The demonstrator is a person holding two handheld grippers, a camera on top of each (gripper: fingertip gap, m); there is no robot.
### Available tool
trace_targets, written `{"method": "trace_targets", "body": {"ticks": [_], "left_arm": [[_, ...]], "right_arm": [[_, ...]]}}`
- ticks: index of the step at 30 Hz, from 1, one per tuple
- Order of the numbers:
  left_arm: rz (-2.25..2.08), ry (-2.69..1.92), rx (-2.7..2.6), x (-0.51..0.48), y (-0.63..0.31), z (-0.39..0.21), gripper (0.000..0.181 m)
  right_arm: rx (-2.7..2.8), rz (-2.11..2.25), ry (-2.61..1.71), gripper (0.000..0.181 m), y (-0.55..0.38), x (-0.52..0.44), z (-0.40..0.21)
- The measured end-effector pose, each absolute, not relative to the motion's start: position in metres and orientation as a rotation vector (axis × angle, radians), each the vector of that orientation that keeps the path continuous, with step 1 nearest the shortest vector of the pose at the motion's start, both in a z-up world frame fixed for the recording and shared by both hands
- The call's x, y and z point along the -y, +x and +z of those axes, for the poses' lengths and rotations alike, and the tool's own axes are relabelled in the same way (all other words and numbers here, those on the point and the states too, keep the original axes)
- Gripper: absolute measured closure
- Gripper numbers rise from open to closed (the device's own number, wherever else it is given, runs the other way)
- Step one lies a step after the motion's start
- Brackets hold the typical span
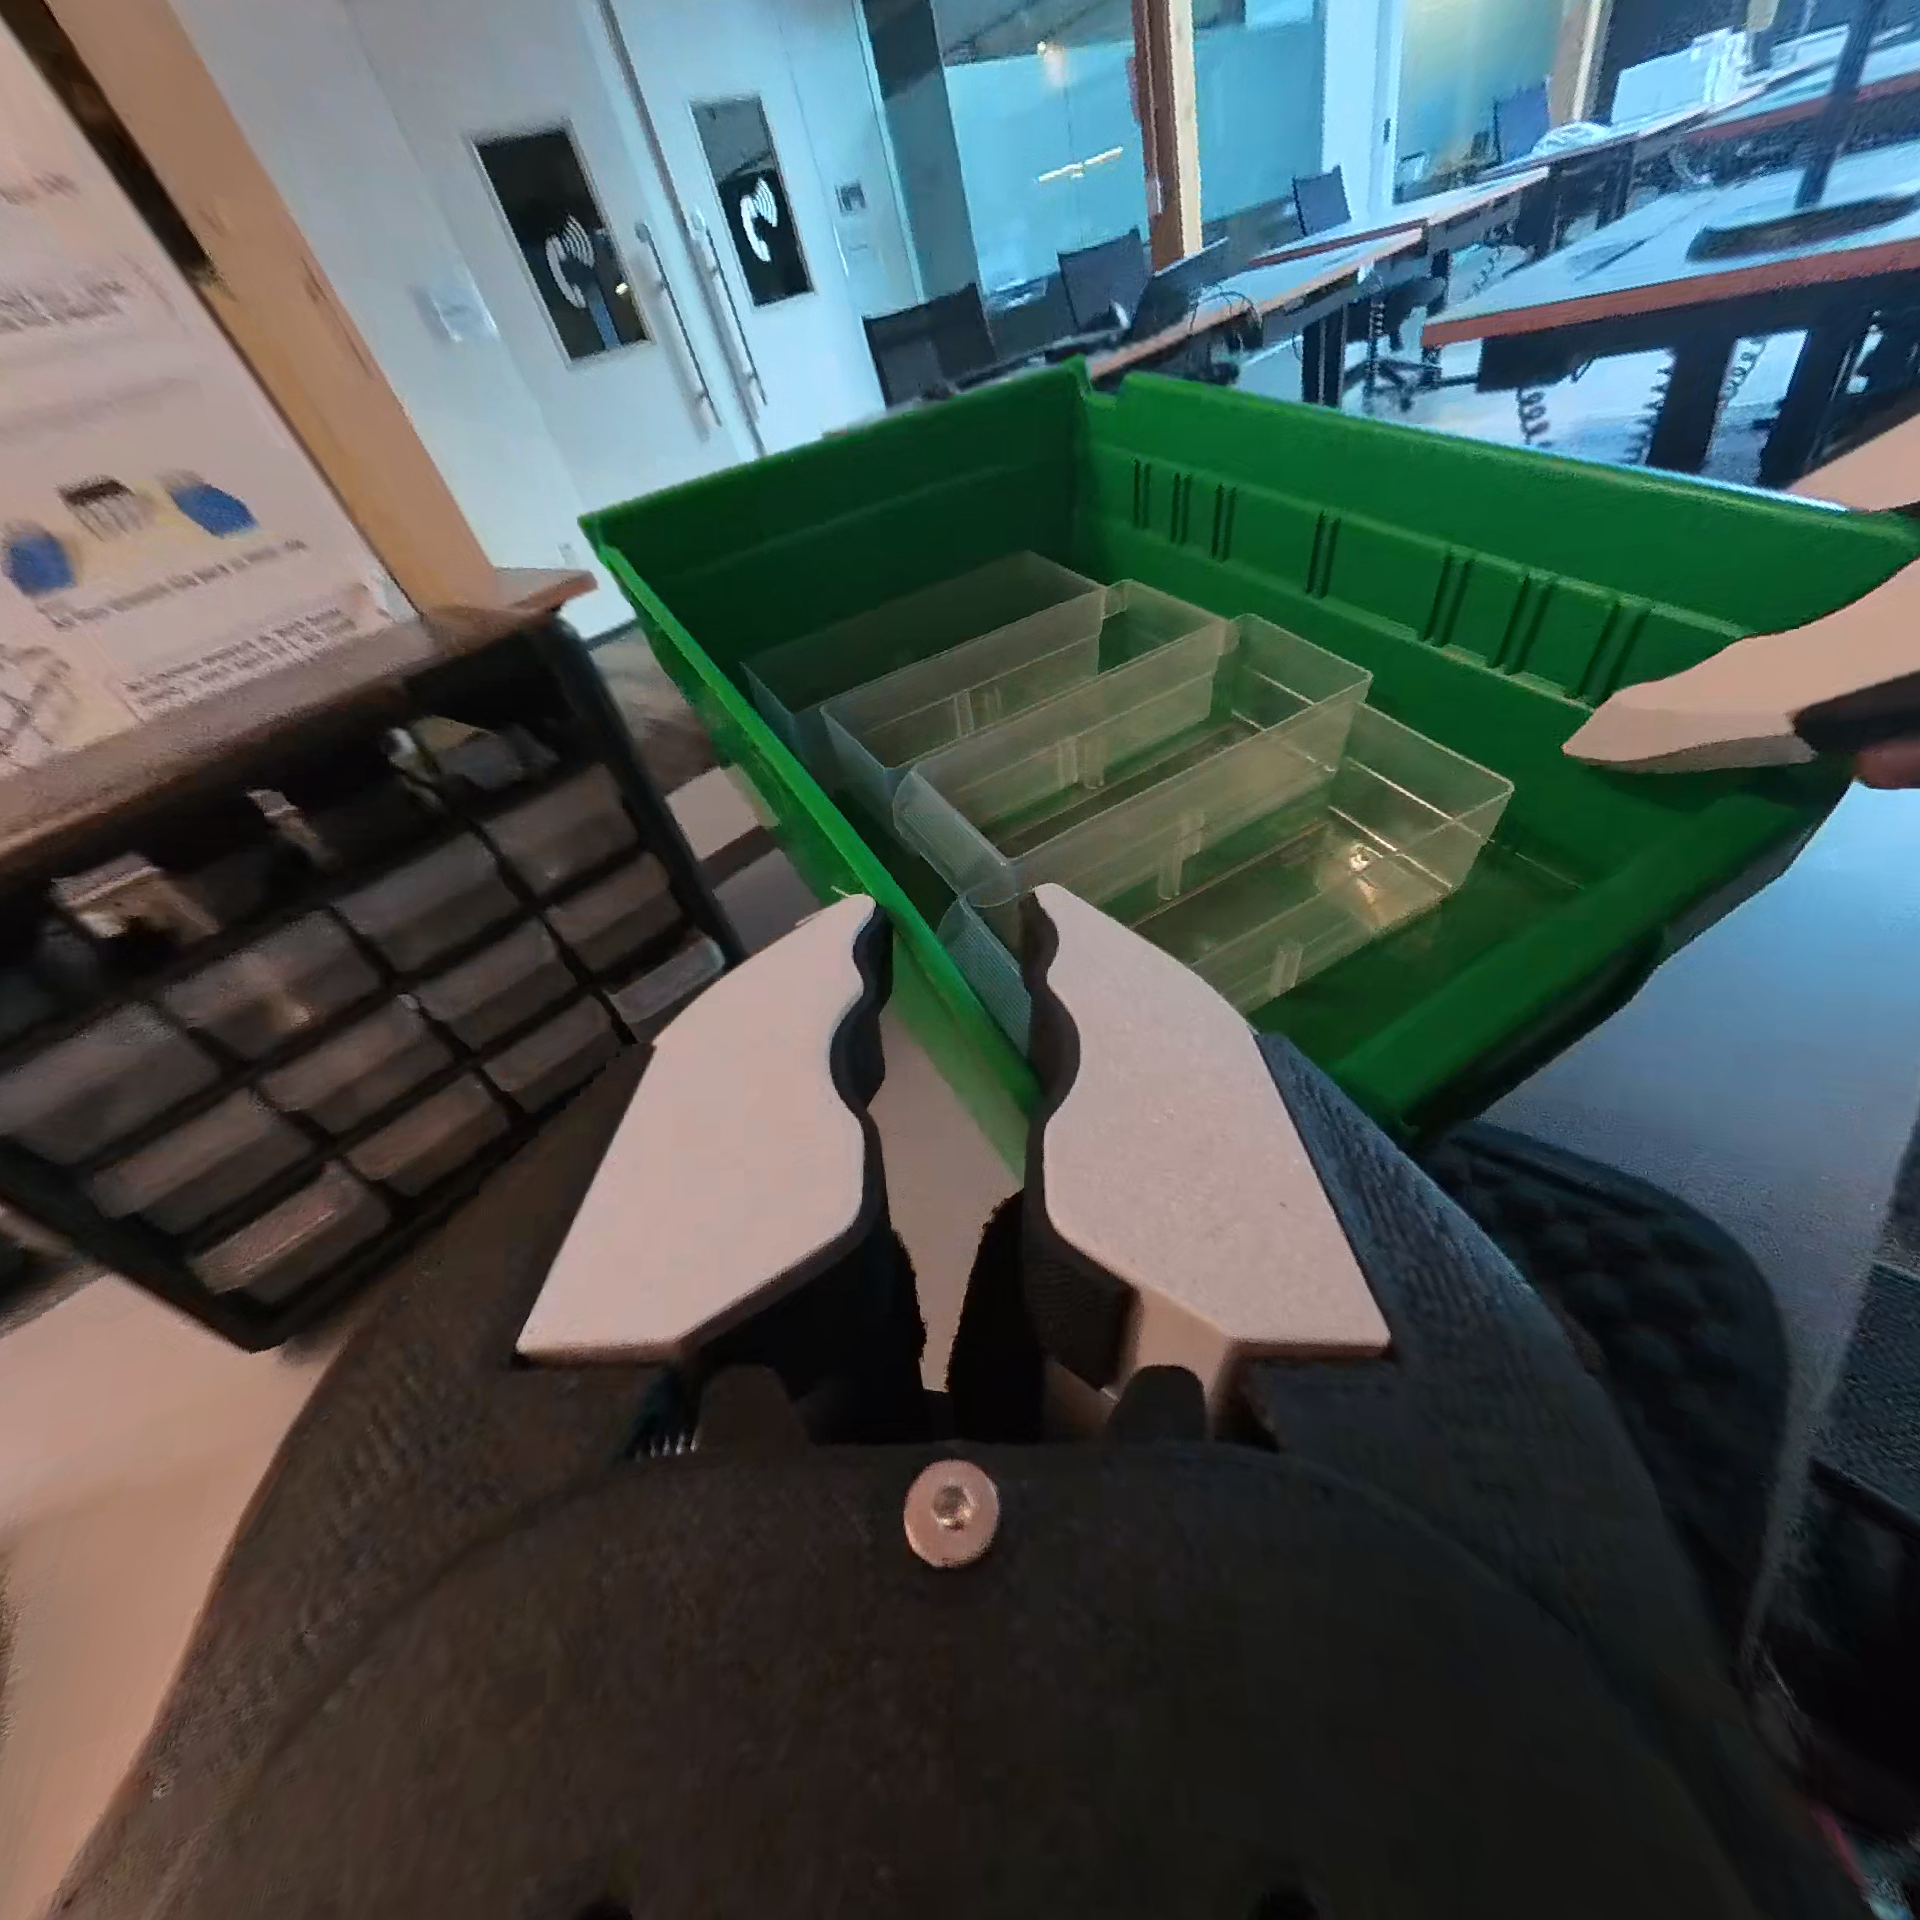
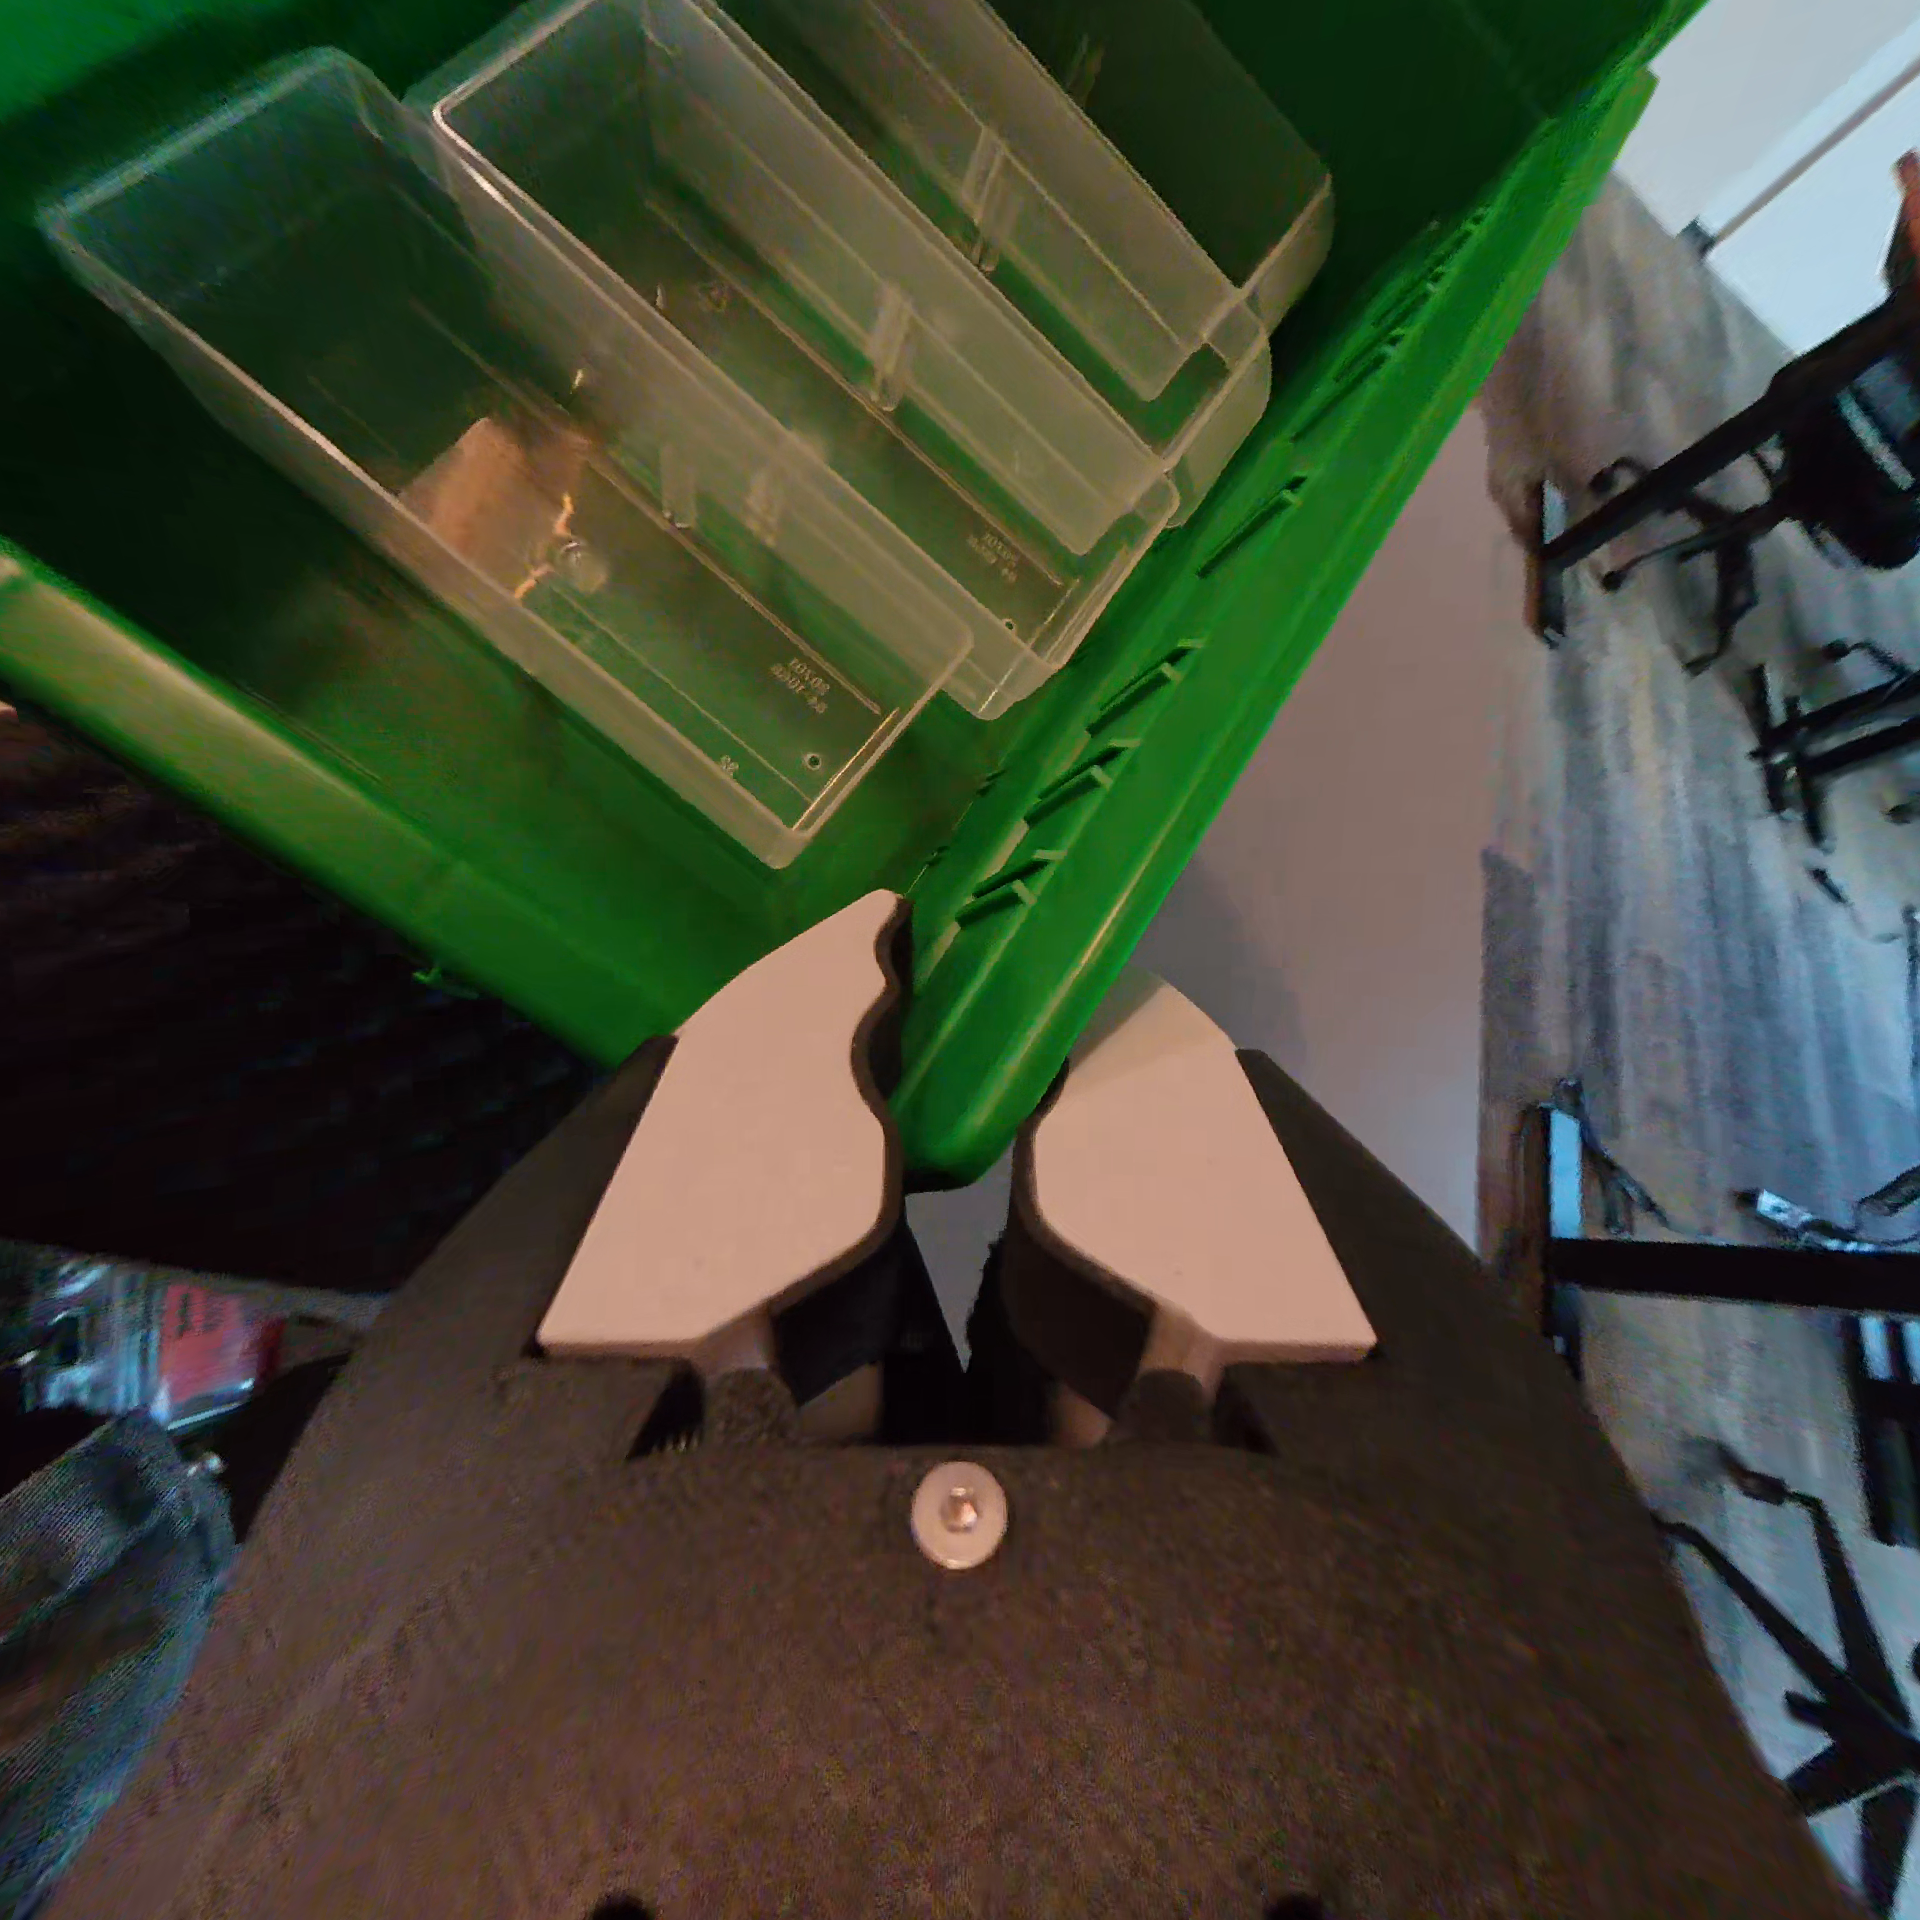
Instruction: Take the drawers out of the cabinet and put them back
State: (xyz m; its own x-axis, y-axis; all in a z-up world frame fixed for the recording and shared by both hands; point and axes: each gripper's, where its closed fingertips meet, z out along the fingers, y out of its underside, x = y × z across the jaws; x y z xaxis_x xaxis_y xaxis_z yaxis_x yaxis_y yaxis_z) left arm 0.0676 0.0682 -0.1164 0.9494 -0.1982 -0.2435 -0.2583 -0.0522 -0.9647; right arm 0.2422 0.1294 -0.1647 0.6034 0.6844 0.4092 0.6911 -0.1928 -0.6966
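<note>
Drawers (image 1: 1164,769) of clear plastic, four that I can count, lie side by side and overlapping like steps inside a green bin (image 1: 1351,520), their open tops up and nothing in them. I grip that bin from two sides. My left gripper (image 1: 956,935) is closed on the bin's long near wall, one finger outside the wall and one inside it, just beside the handle end of the nearest drawer. My right gripper (image 2: 935,997) is clamped on the opposite long wall close to a corner, one finger inside the bin and the other outside against the ribbed green face; in the left wrist view its pale fingers (image 1: 1704,717) reach in over the far rim. The bin sits tilted in both views. To its left stands the black cabinet (image 1: 312,987) with its grid of small drawers, a narrow gap between its right edge and the bin's wall. Behind the cabinet a cardboard box (image 1: 208,343) rises. Beyond the bin's far rim the room opens out to desks (image 1: 1662,281) and chairs, well apart.
</note>
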Motion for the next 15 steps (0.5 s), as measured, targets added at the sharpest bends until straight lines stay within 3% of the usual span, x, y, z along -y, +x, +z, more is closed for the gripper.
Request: {"method": "trace_targets", "body": {"ticks": [6,15], "left_arm": [[0.172,-1.677,-0.277,0.001,0.011,-0.108,0.159],[0.356,-1.787,-0.129,0.088,-0.104,-0.141,0.158]], "right_arm": [[1.354,0.047,-1.793,0.161,0.182,-0.074,-0.162],[1.52,0.349,-1.674,0.159,0.044,-0.013,-0.203]]}}
